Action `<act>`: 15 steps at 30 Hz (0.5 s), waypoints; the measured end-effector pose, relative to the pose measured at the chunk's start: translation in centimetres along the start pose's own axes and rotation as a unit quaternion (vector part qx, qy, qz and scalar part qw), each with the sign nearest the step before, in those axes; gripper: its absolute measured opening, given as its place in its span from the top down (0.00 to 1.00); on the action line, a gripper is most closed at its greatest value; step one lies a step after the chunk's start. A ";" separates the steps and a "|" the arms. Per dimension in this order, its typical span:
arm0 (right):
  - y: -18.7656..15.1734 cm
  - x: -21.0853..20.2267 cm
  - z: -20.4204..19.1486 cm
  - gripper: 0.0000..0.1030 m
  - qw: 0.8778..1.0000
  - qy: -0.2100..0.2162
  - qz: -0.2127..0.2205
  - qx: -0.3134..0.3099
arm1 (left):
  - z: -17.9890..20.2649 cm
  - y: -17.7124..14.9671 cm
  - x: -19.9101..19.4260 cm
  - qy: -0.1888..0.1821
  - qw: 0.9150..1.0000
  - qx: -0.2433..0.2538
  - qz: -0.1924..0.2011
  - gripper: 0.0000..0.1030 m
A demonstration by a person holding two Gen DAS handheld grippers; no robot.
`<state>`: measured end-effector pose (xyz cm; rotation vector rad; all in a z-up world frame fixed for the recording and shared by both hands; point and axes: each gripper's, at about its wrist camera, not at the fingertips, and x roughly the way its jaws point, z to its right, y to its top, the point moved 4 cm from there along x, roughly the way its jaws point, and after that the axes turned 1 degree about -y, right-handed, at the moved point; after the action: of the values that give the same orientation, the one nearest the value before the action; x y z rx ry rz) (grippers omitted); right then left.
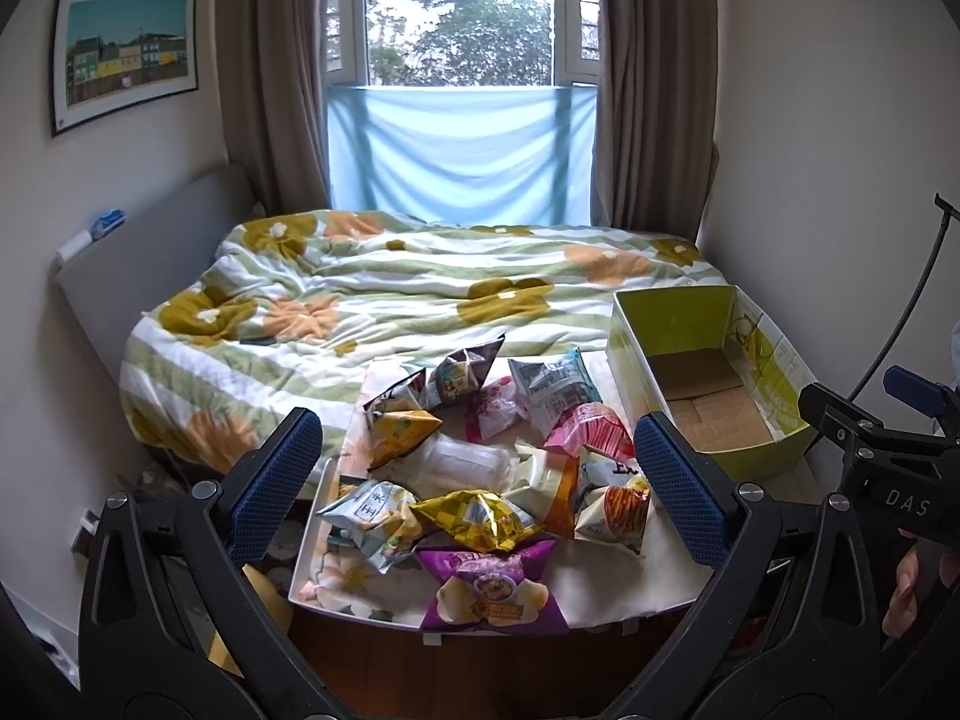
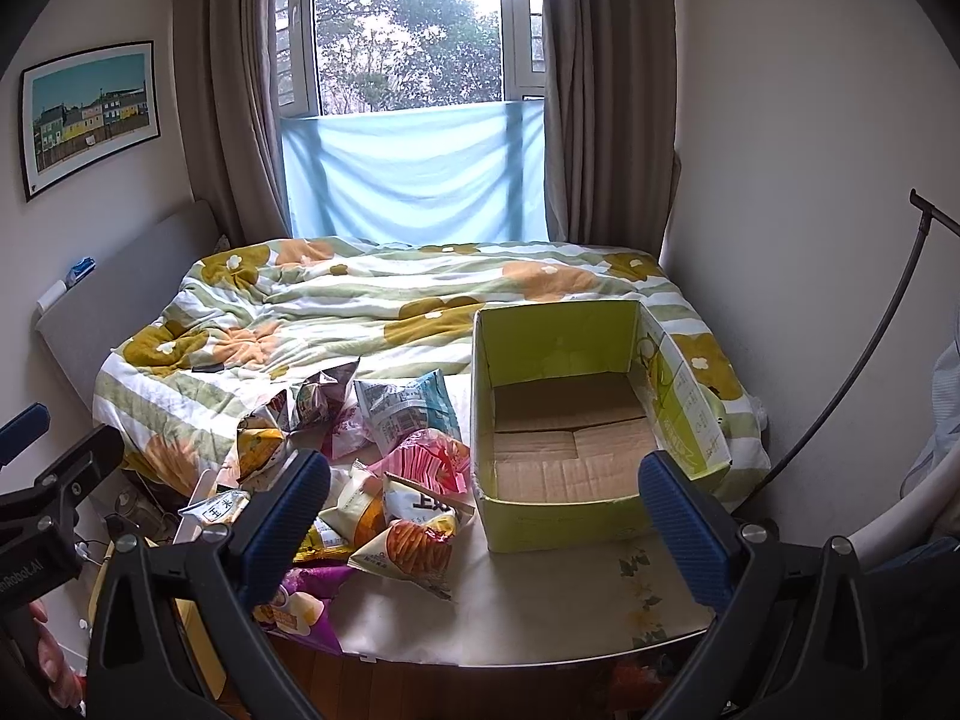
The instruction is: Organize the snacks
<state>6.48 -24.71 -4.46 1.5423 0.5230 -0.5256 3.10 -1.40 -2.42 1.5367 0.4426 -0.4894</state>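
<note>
Between its 2 wide-spread fingers, the left gripper (image 1: 477,483) framed the snack pile (image 1: 480,456) on the worktop (image 1: 624,588), holding nothing. Only the right view showed the whole floor of the green box (image 2: 576,450) framed by the right gripper (image 2: 486,516), equally wide and empty. "DAS" marked the right gripper's body.

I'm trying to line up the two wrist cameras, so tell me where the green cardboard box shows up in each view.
Left wrist view: the green cardboard box sits at the right edge, beyond the right finger, open and empty.
Right wrist view: the box is centre-right, between the two fingers, open top facing the camera.
Shared landmark: the purple snack bag at the near table edge, left of the box in both.
</note>
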 end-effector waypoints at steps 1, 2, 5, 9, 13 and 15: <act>0.0 0.0 0.0 0.01 1.000 0.000 0.000 0.000 | 0.0 0.0 0.0 0.000 1.000 0.000 0.000 0.00; 0.0 0.1 0.0 0.01 1.000 0.000 -0.001 0.000 | 0.0 0.0 0.1 0.000 1.000 0.000 0.000 0.00; 0.0 0.0 0.0 0.01 1.000 0.000 -0.001 0.000 | 0.0 0.0 0.0 0.000 1.000 0.000 0.000 0.00; 0.0 0.1 0.0 0.01 1.000 -0.001 0.000 0.000 | 0.0 0.0 0.1 -0.001 1.000 -0.001 0.000 0.00; -0.1 0.1 0.0 0.01 1.000 -0.002 0.000 0.001 | 0.0 0.0 0.3 -0.002 1.000 -0.001 -0.001 0.00; -0.2 0.2 0.0 0.01 1.000 -0.002 0.000 0.001 | 0.0 0.0 0.3 -0.002 1.000 -0.001 -0.001 0.00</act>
<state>6.50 -24.67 -4.69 1.5425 0.5204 -0.5288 3.33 -1.42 -2.61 1.5338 0.4415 -0.4924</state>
